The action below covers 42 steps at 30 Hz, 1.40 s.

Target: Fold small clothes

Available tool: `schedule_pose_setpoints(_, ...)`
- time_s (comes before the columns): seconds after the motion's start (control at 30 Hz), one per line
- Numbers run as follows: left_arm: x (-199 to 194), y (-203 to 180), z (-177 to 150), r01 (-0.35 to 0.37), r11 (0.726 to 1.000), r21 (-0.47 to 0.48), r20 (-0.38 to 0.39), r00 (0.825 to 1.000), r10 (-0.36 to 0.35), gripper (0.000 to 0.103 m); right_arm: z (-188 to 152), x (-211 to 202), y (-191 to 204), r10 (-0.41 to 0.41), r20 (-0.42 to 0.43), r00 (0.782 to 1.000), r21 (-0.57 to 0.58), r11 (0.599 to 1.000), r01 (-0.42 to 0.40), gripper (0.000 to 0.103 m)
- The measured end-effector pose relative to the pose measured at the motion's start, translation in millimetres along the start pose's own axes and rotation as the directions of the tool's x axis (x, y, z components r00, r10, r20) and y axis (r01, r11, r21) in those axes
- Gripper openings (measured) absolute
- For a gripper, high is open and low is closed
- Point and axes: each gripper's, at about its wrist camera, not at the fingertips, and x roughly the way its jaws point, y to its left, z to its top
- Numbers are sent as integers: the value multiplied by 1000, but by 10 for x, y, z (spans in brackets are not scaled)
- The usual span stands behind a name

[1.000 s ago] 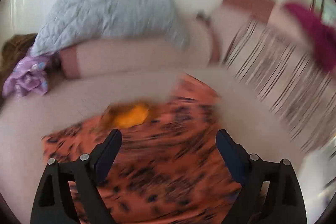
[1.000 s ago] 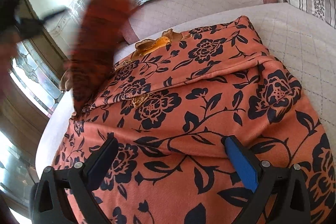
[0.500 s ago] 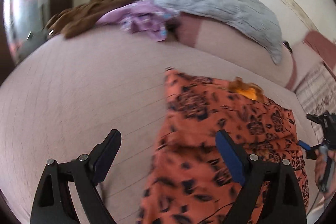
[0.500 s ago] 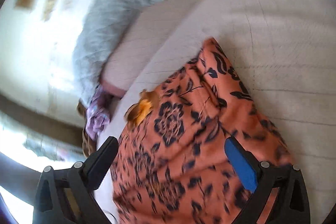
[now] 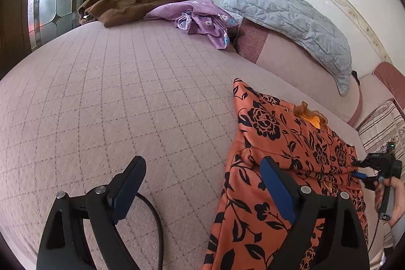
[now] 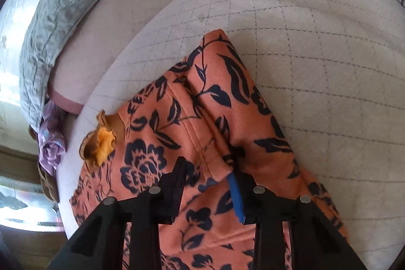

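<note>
The left gripper (image 5: 202, 191) is seen wide open in the left wrist view, with nothing between its fingers: one finger stands over the bare quilted bed cover (image 5: 126, 92), the other over the left edge of the orange floral garment (image 5: 291, 156), which lies on the bed. If it is closed here, only a thin edge may be caught, and the fold may come out crooked.

In the right wrist view, the jaws of the right gripper (image 6: 207, 186) have just been closing around a raised fold of the garment. Whether the pads already press cannot be told. Several layers may be pinched together, so the cloth may be dragged and bunched.
</note>
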Motion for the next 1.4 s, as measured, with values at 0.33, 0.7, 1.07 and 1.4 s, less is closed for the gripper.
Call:
schedule_pose_setpoints(0.33,-22,-28,11,-13,1000,4,0,1000,13,92,94,-2,125,-12,25,1000,-91,996,14,59)
schedule_pose_setpoints(0.7,-325,-136,95,-19,999,49,68,998,16,92,-189,-552,475,-12,190,982,-320,945,74,8)
schedule_pose_setpoints(1.07,-501,-172,-180,-7,996,92,-43,999,11,92,-525,-448,-97,21,137,990,-284,959,19,68)
schedule_pose_setpoints(1.4,-579,68,-997,9,996,85,-301,953,17,92,-1269,-1241,-1334,140,5,990,-223,965,-135,68)
